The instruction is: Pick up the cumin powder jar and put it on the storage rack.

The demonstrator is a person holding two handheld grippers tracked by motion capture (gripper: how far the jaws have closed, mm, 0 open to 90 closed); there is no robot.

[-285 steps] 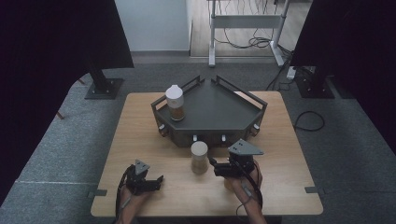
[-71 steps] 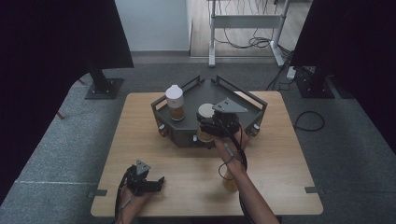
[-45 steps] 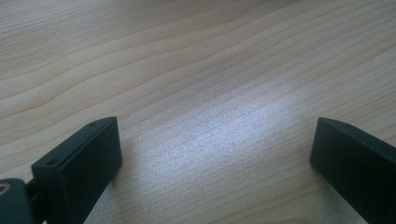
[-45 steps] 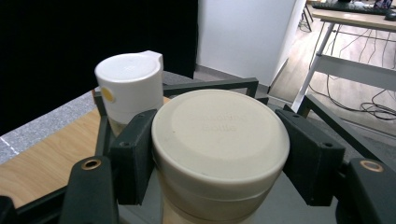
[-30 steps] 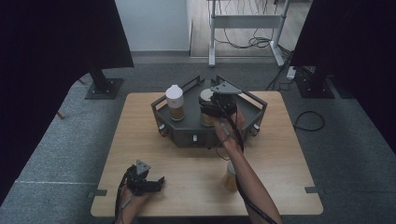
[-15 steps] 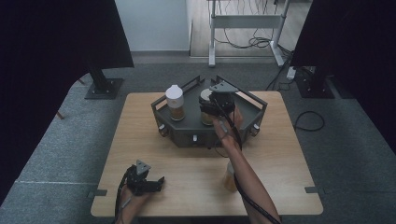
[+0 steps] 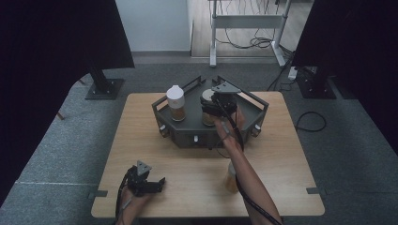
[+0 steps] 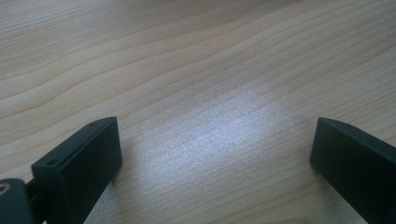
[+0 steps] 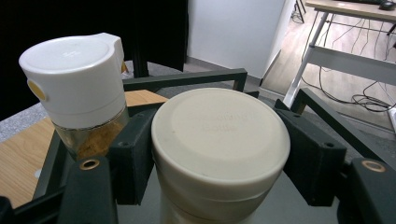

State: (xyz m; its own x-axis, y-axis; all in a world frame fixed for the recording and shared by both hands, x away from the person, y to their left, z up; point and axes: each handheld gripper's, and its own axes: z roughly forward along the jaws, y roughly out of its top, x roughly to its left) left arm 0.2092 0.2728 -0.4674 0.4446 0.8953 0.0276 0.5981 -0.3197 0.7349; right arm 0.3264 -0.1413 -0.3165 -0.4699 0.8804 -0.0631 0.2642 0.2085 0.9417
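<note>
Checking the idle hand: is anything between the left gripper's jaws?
No: the left gripper has its jaws wide apart over bare wooden table.

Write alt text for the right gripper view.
A cream-lidded jar stands between the two black jaws of the right hand-held gripper, on a dark tray. Just left of it stands a spice shaker with a white flip-top cap and brown contents; a wooden table shows beyond.
</note>
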